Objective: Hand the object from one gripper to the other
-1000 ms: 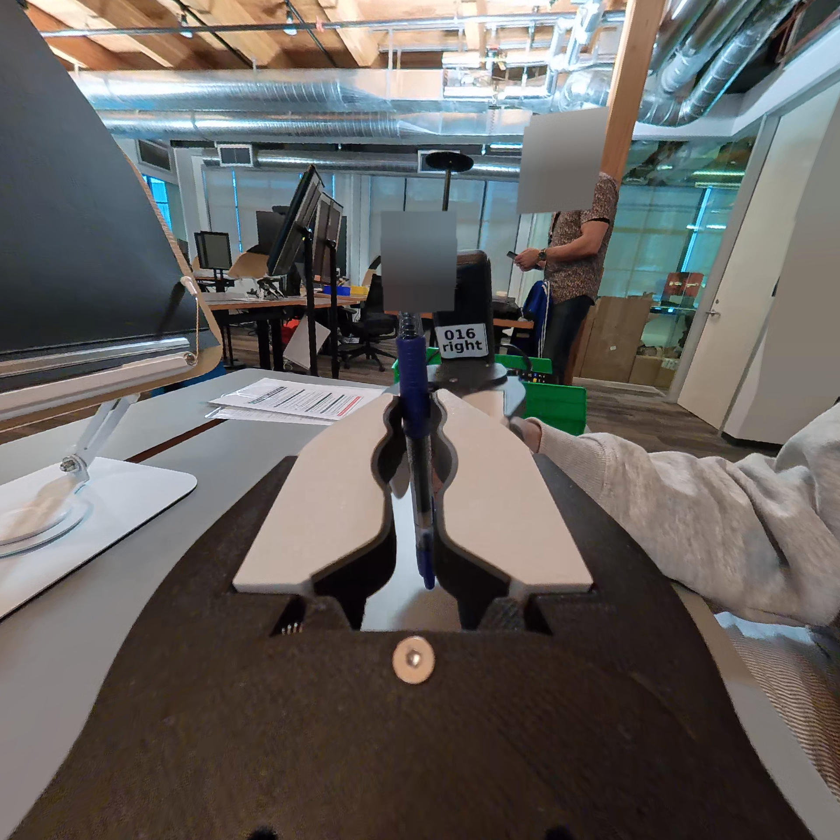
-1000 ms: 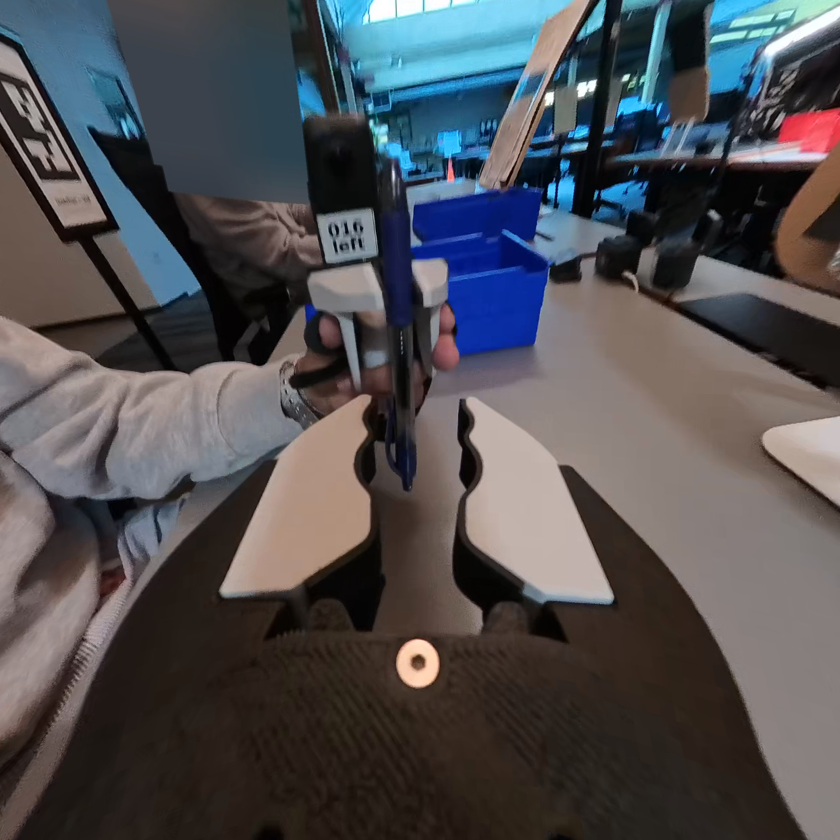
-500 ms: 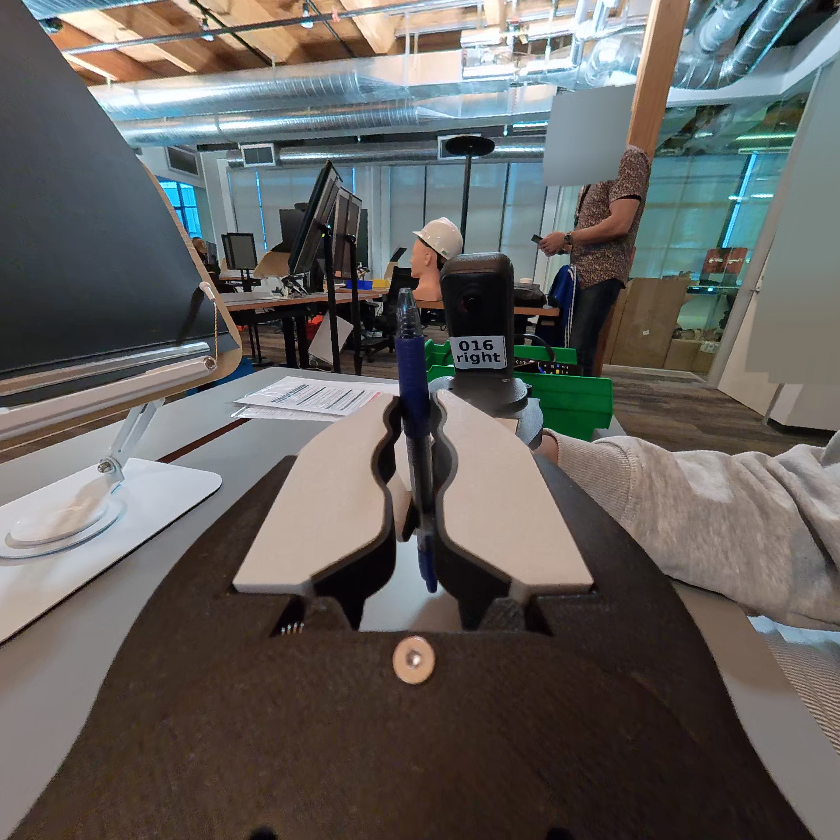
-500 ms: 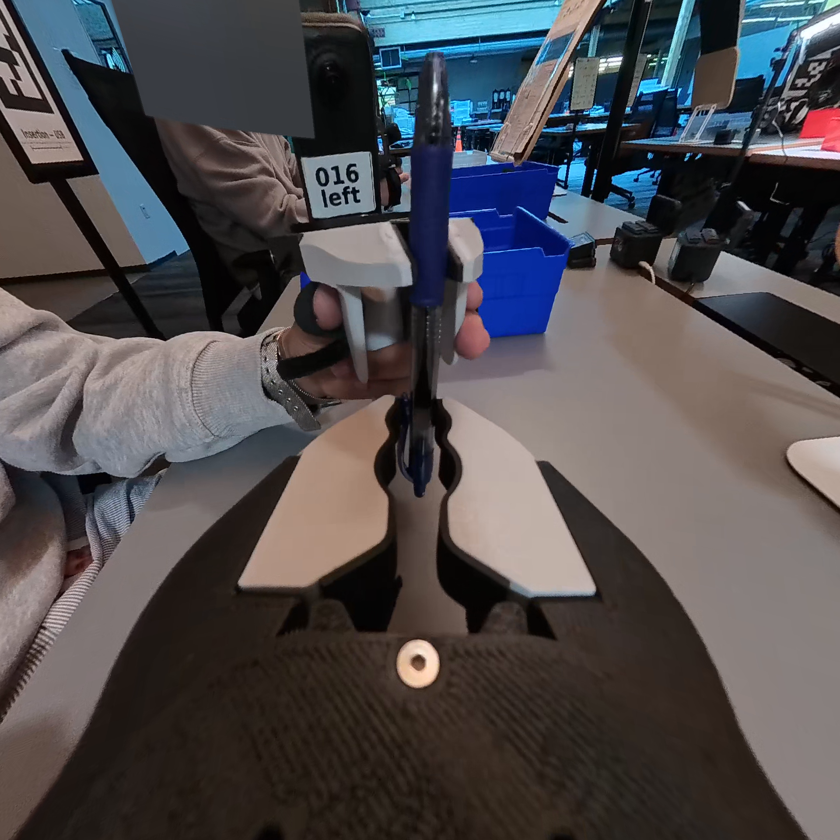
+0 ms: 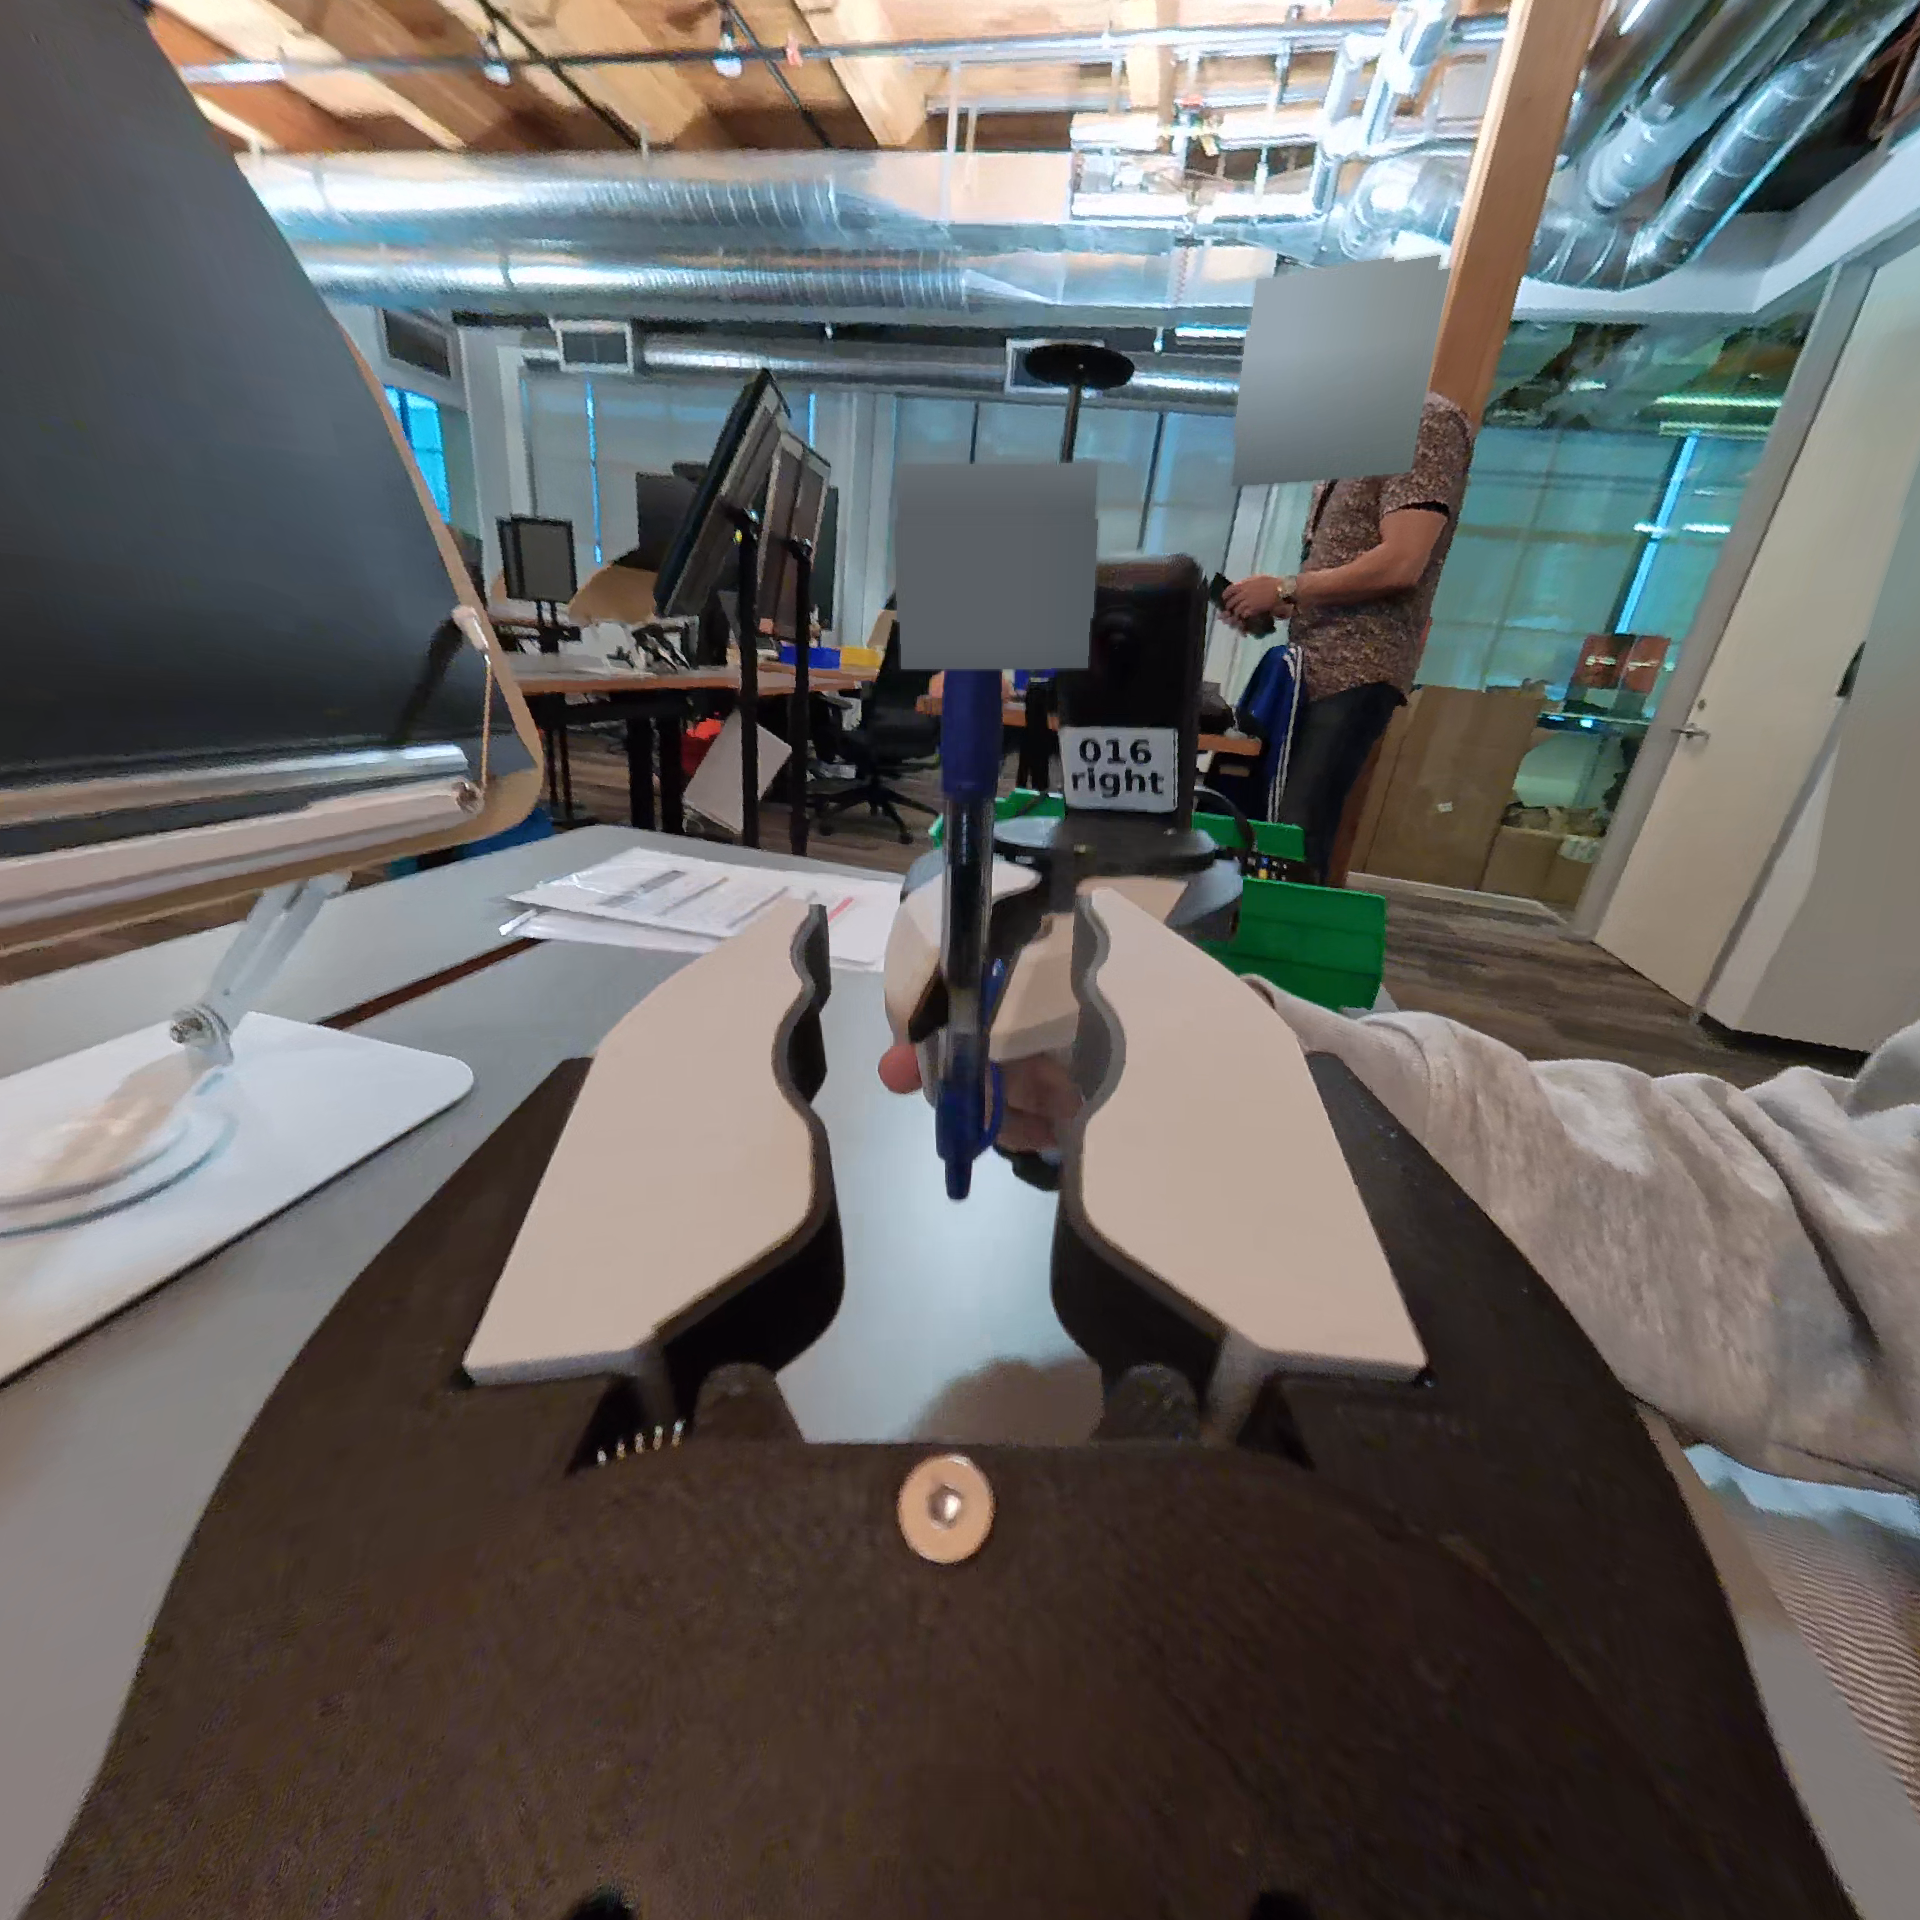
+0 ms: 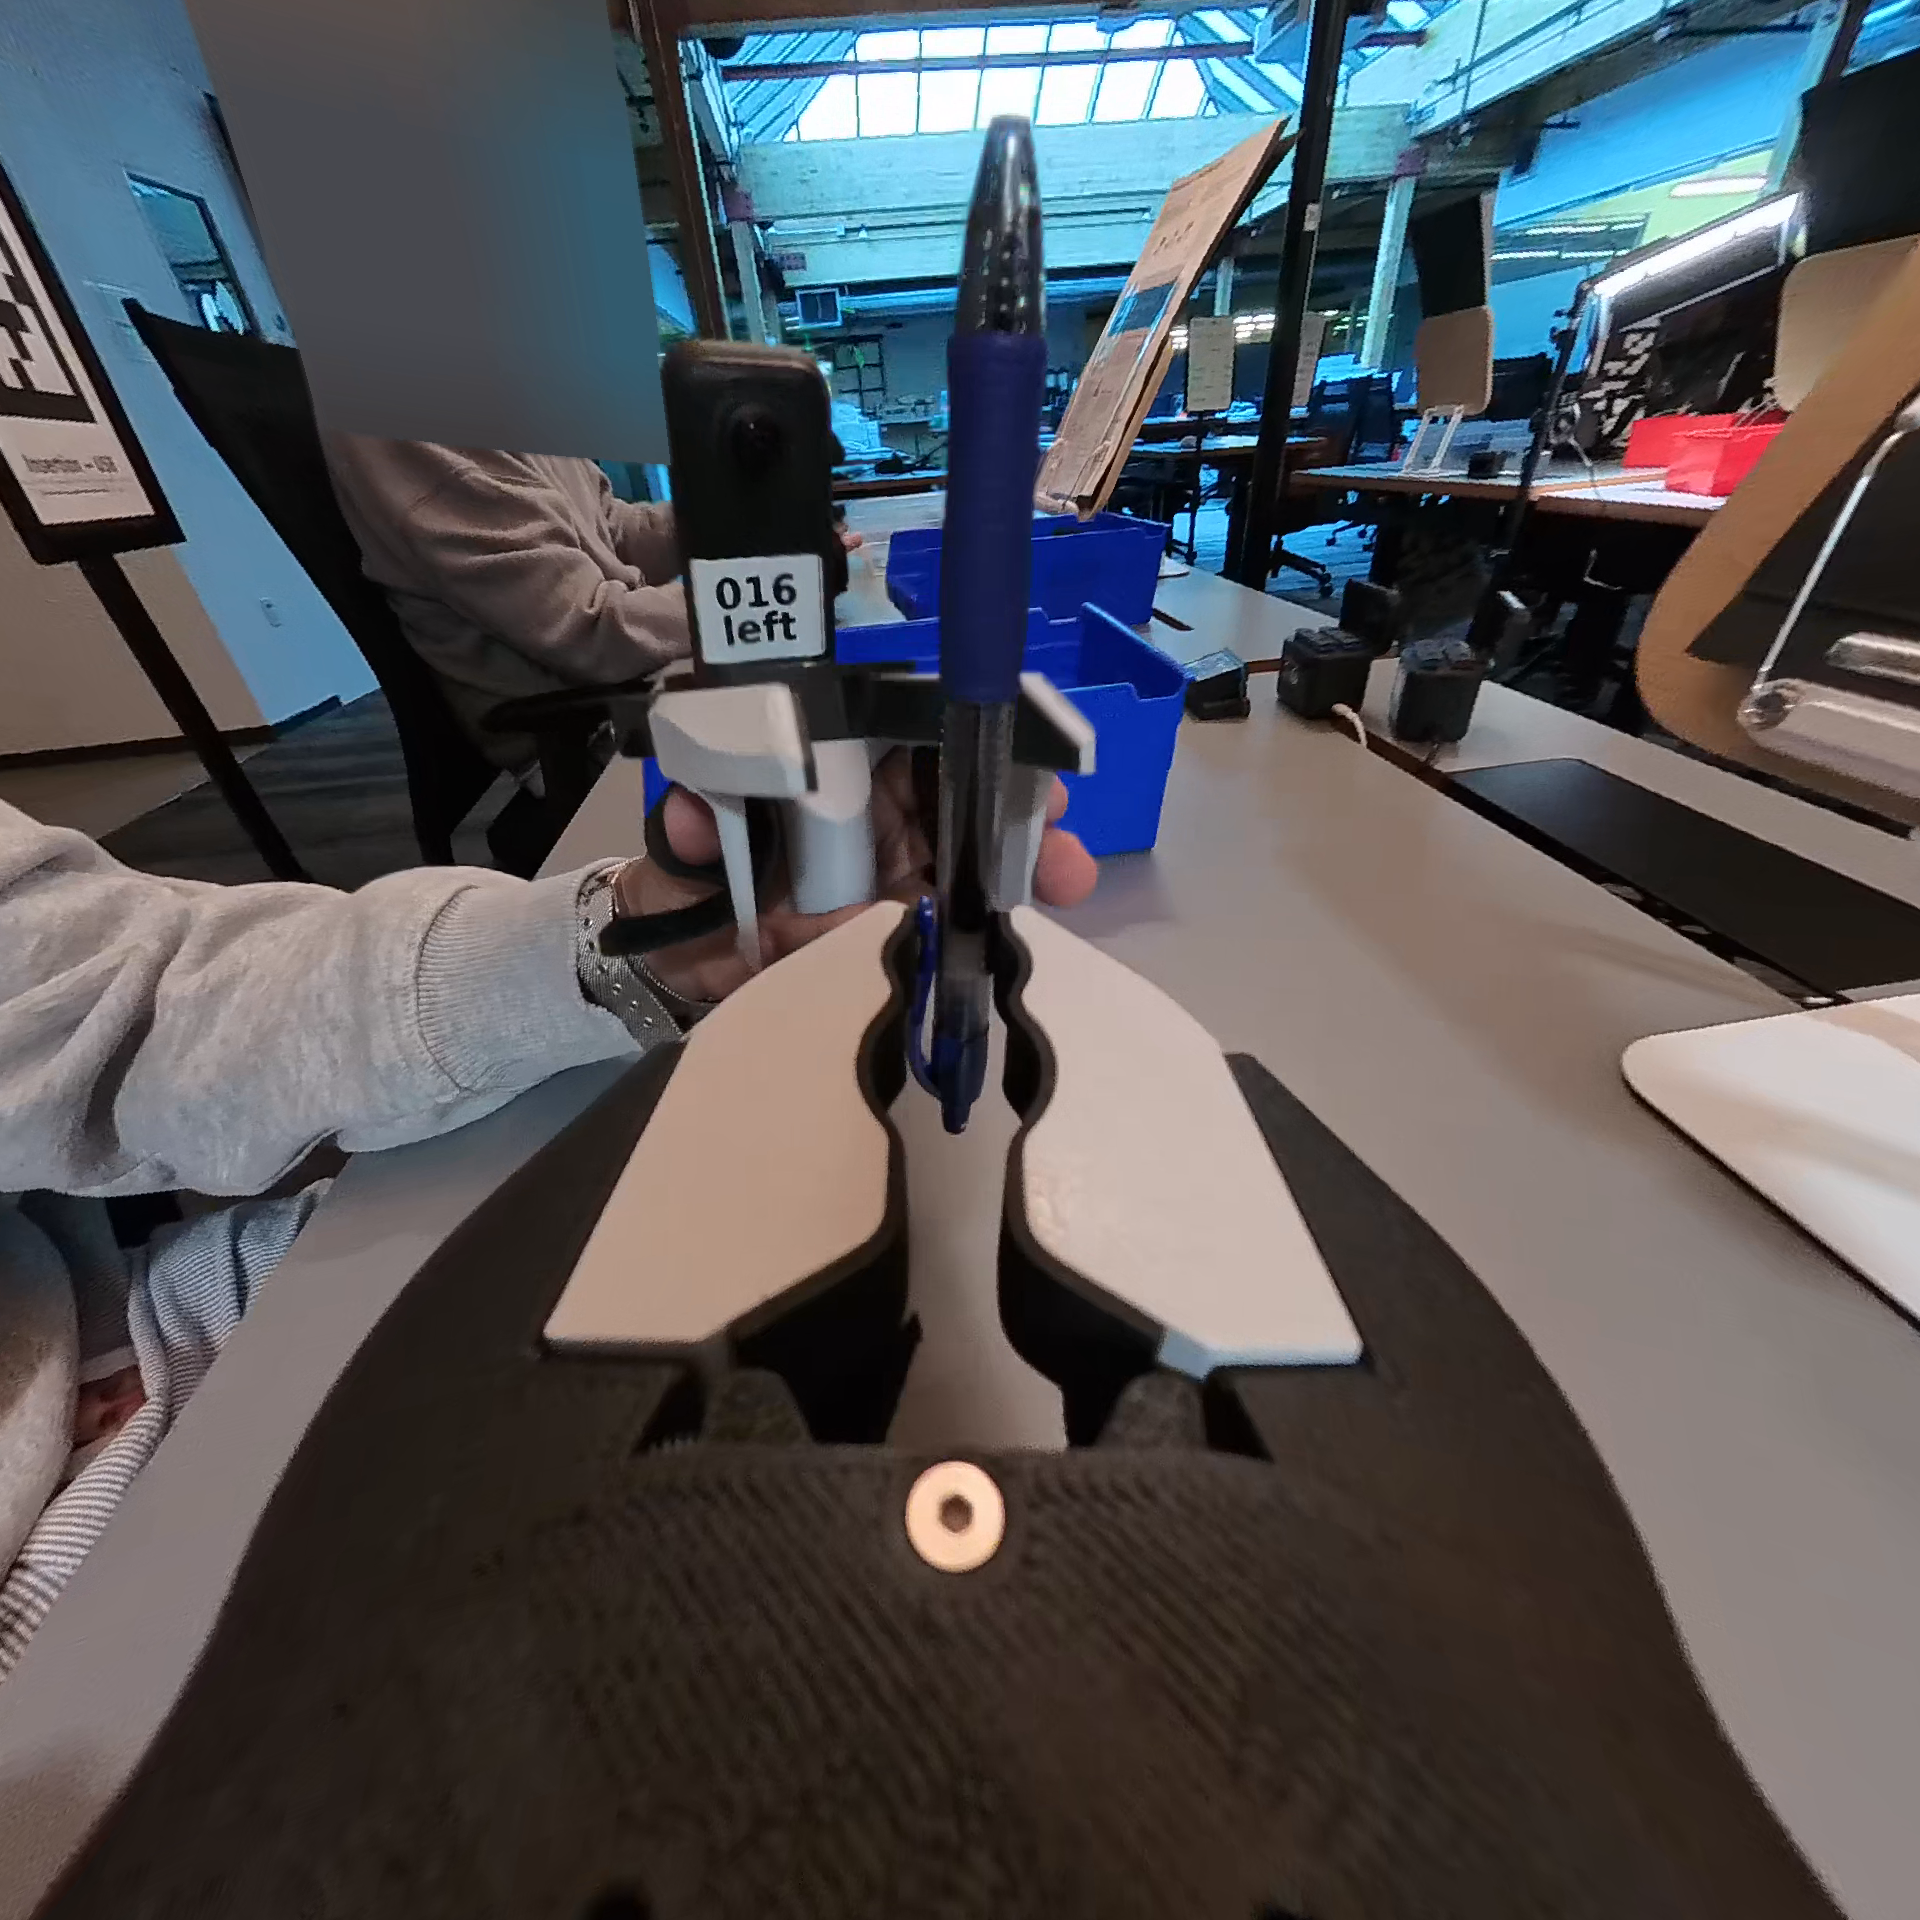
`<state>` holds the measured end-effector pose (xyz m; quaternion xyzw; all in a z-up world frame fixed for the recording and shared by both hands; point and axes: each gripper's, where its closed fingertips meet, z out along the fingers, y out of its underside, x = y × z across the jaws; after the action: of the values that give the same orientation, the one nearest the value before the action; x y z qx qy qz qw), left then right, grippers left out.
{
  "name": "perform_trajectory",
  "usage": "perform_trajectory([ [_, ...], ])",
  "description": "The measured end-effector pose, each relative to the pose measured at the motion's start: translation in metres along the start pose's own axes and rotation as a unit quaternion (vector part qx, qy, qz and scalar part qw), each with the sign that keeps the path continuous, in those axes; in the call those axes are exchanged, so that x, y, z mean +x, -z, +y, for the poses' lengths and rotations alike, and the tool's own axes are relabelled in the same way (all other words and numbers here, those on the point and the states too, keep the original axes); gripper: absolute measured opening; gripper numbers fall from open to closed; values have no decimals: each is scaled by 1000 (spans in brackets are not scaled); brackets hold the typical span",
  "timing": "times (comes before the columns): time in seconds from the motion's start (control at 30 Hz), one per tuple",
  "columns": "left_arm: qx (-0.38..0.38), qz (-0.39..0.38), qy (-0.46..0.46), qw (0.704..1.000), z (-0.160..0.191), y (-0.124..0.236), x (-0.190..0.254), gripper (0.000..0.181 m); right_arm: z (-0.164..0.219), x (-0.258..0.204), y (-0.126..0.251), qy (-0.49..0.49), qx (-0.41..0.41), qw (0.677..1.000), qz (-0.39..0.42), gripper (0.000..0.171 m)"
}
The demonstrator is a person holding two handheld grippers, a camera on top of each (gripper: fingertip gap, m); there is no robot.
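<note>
Pen (image 6: pixel 977 665), one blue ballpoint, standing bolt upright above the grey table (image 6: pixel 1382 987), and it's the right gripper (image 6: pixel 954 997) that has it, both pale fingers pinched tight on the lower barrel with the blue clip poking out just below the tips! Over in the left wrist view the left gripper (image 5: pixel 945 997) is spread wide, fingers well apart and nothing touching them; the pen (image 5: pixel 966 914) hangs in the gap between them, a little beyond, clamped by the right gripper (image 5: pixel 971 997) facing back this way. Both tools are held level and point at each other nose to nose, each in a hand reaching in from a grey sweatshirt sleeve (image 6: pixel 239 997), a watch showing at the left wrist. From the right wrist view the left gripper (image 6: pixel 894 790) sits just behind the pen, its fingers parted. Count it up: one pen, two grippers, two blue bins (image 6: pixel 1127 727) on the table behind, one green bin (image 5: pixel 1309 935) at the far side
</note>
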<state>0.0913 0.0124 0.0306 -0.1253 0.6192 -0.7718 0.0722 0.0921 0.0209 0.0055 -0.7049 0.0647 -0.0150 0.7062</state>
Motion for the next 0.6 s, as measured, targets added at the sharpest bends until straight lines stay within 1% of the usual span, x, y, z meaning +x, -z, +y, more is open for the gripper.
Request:
perform_trajectory([
  [0.2, -72, 27, 34, 996, 30, -8, 2, 42, -12, 7, 11, -11, 22, 1000, 19, 14],
  [0.37, -134, 32, 24, 990, 55, -15, 7, 35, -20, 1, 13, -8, 37, 999, 8, 13],
  [0.6, -126, 49, 17, 991, 53, -15, 13, 19, -17, -7, 5, 2, 21, 1000, -3, 14],
])
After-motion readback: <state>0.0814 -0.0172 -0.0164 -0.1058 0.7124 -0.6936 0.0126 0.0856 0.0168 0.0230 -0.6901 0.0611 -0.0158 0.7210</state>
